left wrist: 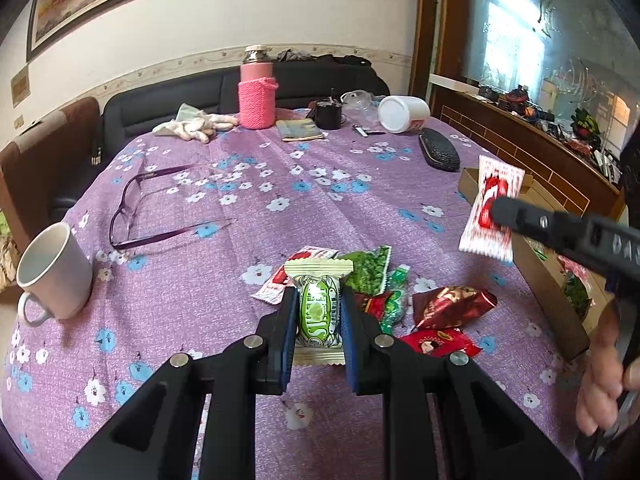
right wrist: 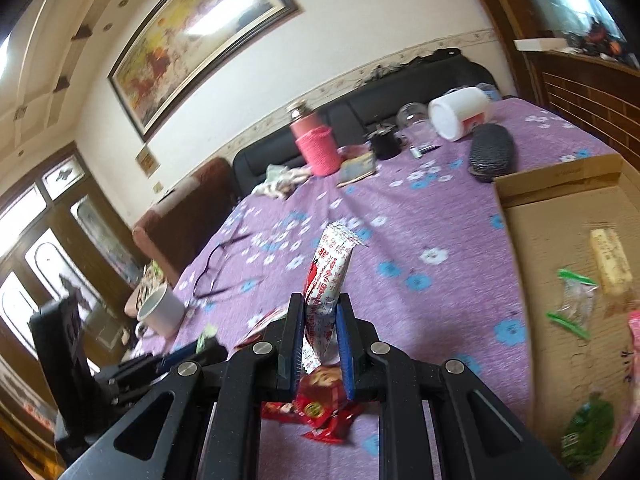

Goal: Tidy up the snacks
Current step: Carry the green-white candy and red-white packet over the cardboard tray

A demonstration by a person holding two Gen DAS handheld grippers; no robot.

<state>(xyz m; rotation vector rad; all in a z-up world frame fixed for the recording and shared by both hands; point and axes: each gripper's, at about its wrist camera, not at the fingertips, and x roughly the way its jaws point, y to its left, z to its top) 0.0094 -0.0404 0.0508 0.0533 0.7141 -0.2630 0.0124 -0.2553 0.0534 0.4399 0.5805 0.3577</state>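
**Technician A:** What was held by the left gripper [left wrist: 319, 312]?

**Technician B:** A green-and-white wrapped snack [left wrist: 319, 312] was clamped between its blue pads, upright, with the crimped ends protruding above and below the jaws. The gripper was clenched on it, just above the table.

**Technician A:** And the right gripper [right wrist: 320, 340]?

**Technician B:** It was clenched on a red-and-white snack packet [right wrist: 328, 280]. The packet was gripped at its lower end and stood up beyond the fingertips, tilted slightly. In the left wrist view the same packet was seen raised off the table, to the right of the left gripper and in front of the near edge of the cardboard box [right wrist: 560, 208].

**Technician A:** What was located around the grippers?

**Technician B:** A loose pile of snacks [left wrist: 440, 304], red and green wrappers, was recorded on the purple floral tablecloth [left wrist: 240, 280] just beyond and to the right of the left gripper's tips. A red packet [right wrist: 320, 404] lay directly under the right gripper. The box, to the right of the right gripper, contained several snacks, including a pale bar [right wrist: 610, 262] and a dark green packet [right wrist: 588, 428].

**Technician A:** Further out?

**Technician B:** A white mug [left wrist: 56, 276] and purple spectacles [left wrist: 152, 208] were noted left of the left gripper. A pink flask [left wrist: 257, 88], a tipped white container [left wrist: 402, 114] and a black case [left wrist: 439, 152] were at the far edge.
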